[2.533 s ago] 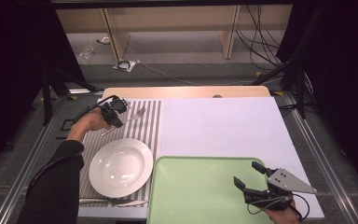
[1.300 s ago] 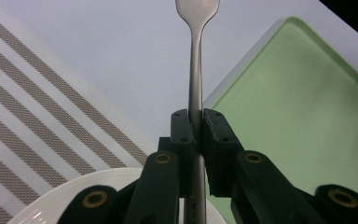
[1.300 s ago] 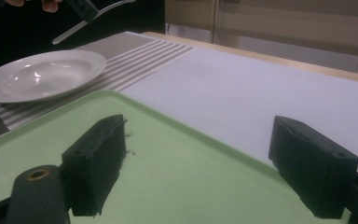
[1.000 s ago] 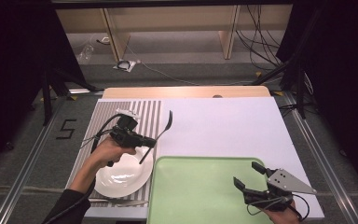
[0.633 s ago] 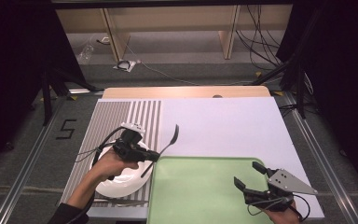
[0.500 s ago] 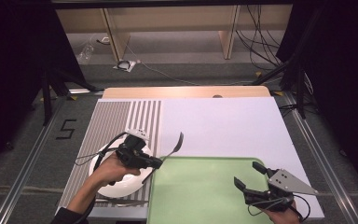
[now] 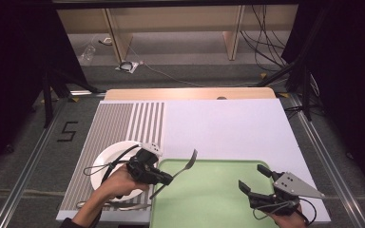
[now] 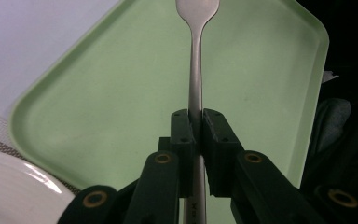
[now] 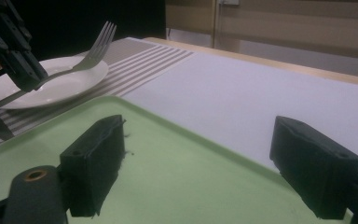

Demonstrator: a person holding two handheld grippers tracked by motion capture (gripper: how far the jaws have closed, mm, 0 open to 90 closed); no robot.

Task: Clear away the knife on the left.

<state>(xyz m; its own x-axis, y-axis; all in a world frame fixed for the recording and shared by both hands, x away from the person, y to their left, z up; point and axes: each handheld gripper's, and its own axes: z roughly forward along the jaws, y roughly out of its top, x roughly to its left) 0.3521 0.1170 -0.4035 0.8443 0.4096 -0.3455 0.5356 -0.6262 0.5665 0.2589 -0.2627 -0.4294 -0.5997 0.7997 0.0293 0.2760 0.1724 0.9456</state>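
While the right hand-held gripper (image 7: 259, 183) rests with jaws apart over the green tray's (image 7: 209, 209) near right corner, the left hand-held gripper (image 7: 168, 178) clamps a fork (image 7: 183, 170) by its handle, tines raised beyond it above the tray's left edge.

Lab/studio rig: black curtains (image 7: 24, 71), floor cables (image 7: 266, 42), metal frame rails (image 7: 24, 175) round table (image 7: 228, 123)
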